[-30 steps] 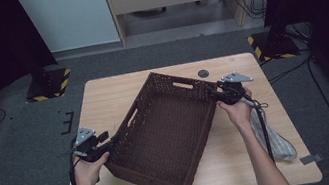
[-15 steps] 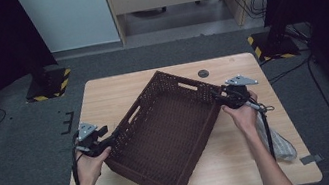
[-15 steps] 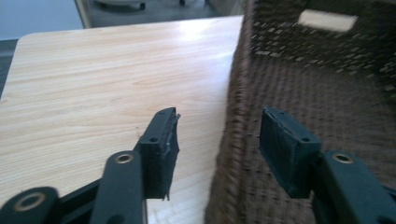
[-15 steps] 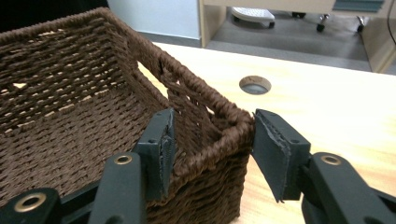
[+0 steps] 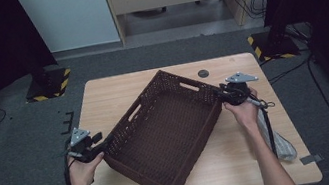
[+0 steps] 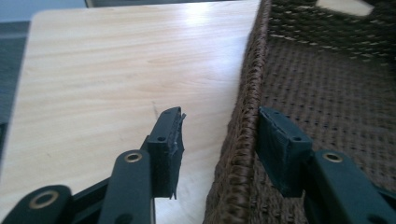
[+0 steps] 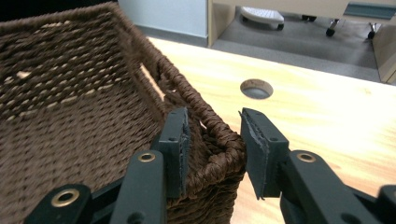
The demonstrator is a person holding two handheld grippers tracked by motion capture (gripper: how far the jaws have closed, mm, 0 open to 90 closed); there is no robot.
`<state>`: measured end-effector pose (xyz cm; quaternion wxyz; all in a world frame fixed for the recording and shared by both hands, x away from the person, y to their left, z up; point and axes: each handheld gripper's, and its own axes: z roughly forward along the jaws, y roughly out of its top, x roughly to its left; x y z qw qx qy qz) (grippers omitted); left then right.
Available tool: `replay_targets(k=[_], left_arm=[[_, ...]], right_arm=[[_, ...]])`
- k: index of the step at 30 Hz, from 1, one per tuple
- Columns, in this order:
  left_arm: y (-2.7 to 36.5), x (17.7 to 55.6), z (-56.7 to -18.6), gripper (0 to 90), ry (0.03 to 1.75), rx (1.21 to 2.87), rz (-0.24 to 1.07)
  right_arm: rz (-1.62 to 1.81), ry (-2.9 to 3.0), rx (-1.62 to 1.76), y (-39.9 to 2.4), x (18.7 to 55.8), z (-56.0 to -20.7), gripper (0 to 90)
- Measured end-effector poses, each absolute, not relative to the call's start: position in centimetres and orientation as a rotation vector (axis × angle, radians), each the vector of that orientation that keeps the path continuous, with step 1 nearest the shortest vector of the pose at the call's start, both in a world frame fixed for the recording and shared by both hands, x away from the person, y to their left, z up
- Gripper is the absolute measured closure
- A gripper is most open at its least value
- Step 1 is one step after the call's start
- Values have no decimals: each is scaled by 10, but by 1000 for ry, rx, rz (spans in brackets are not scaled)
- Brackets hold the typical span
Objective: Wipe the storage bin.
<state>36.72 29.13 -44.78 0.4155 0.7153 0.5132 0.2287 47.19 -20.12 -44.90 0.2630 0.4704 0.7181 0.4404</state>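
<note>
Reaches in from the six o'clock edge of the high view with two bare forearms, spread apart and angled outward. Holds the left gripper (image 5: 104, 151) in the left hand (image 5: 81, 169) at about eight o'clock, jaws pointing toward three o'clock. Straddles the wall of the basket (image 5: 167, 122) with those jaws, just closing: inner pad touching the weave, outer pad standing off with a gap, as seen in the left gripper view (image 6: 217, 121). Holds the right gripper (image 5: 219, 96) in the right hand (image 5: 244, 112) at about three o'clock, jaws pointing toward nine o'clock. Pinches a basket corner there, jaws just closed in, both pads against the rim in the right gripper view (image 7: 214, 116).
</note>
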Motion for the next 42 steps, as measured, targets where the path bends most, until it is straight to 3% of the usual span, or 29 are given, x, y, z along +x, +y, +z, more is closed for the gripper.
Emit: replay_targets(k=[6, 9, 16, 20, 22, 28, 42], left_arm=[[289, 392, -443, 514, 1280, 1838, 609], [290, 401, -444, 490, 1313, 1780, 617], [293, 387, -441, 425, 1346, 1713, 669], [295, 369, -441, 466, 1395, 1656, 690], [294, 362, -445, 526, 1422, 1654, 700], [293, 375, -450, 633, 1444, 1631, 698], [296, 412, -452, 573, 1438, 1636, 705]], right_arm=[[1149, 1966, 1280, -207, 452, -445, 621], [1174, 1956, 1300, -213, 436, -445, 611], [1214, 1966, 1282, -218, 429, -444, 589], [1228, 1948, 1235, -216, 435, -446, 579], [1189, 1973, 1216, -214, 438, -449, 642], [1182, 1989, 1209, -214, 432, -447, 656], [1290, 2023, 1220, -220, 391, -447, 597]])
